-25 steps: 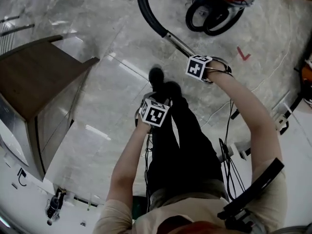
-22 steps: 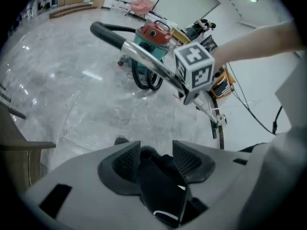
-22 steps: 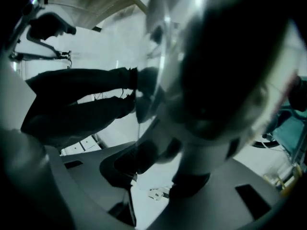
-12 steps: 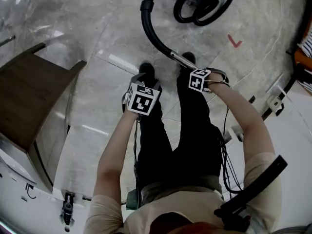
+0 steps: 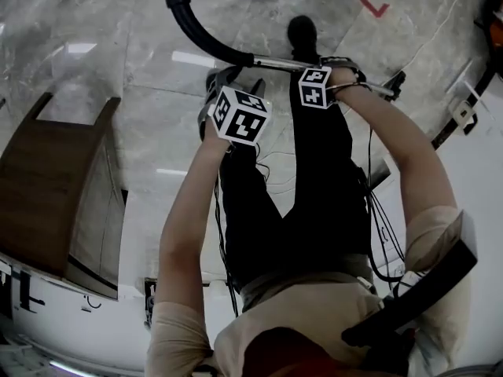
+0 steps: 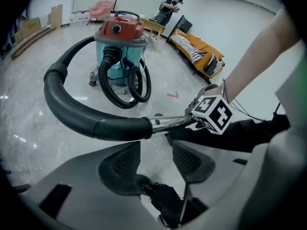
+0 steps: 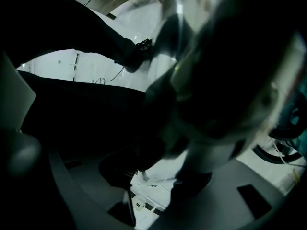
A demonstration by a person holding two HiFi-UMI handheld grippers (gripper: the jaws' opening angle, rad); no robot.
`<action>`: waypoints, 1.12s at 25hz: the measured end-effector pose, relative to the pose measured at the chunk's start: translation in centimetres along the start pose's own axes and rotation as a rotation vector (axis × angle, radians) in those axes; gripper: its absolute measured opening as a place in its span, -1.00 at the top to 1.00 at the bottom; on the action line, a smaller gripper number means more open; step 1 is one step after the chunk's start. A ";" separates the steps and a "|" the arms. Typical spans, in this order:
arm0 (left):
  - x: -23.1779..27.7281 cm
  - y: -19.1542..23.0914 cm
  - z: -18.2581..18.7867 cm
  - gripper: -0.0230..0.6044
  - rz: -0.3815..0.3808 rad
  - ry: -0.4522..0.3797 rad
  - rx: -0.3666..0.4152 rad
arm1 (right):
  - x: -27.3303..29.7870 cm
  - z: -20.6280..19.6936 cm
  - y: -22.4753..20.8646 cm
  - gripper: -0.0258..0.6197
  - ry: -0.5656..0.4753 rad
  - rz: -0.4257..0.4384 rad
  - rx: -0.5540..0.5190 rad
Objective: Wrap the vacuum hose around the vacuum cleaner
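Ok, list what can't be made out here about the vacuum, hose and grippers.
Vacuum cleaner: cut off by the head view's top edge.
Right gripper view: dark and blurred; the metal tube up close blocks most of it.
Left gripper: jaws hidden under its marker cube in head view.
Background person, left gripper view: too small.

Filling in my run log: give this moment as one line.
left claw: open, empty, just short of hose | right claw: shut on metal wand | vacuum cleaner: hose not yet wrapped
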State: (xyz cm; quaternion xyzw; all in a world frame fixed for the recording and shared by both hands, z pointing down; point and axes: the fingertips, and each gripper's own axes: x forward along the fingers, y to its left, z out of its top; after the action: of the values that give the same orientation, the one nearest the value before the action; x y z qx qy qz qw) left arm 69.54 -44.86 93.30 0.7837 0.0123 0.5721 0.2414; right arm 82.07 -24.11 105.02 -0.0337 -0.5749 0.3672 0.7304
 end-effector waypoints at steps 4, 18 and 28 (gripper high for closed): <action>3.1 0.2 2.1 0.24 0.026 0.041 -0.073 | 1.8 -4.1 -2.6 0.44 0.031 0.002 -0.063; 15.0 0.6 6.9 0.24 -0.043 0.161 -0.198 | 8.3 -14.8 -13.6 0.44 0.188 -0.014 -0.189; 15.8 -1.3 3.9 0.24 -0.084 0.190 -0.306 | 6.5 -15.3 -22.6 0.44 0.314 -0.076 -0.305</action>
State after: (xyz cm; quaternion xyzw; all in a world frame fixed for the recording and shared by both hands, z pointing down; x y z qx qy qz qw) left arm 78.84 -40.45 105.98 0.6792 -0.0193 0.6281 0.3791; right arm 107.01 -31.10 115.82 -0.1790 -0.5038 0.2383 0.8108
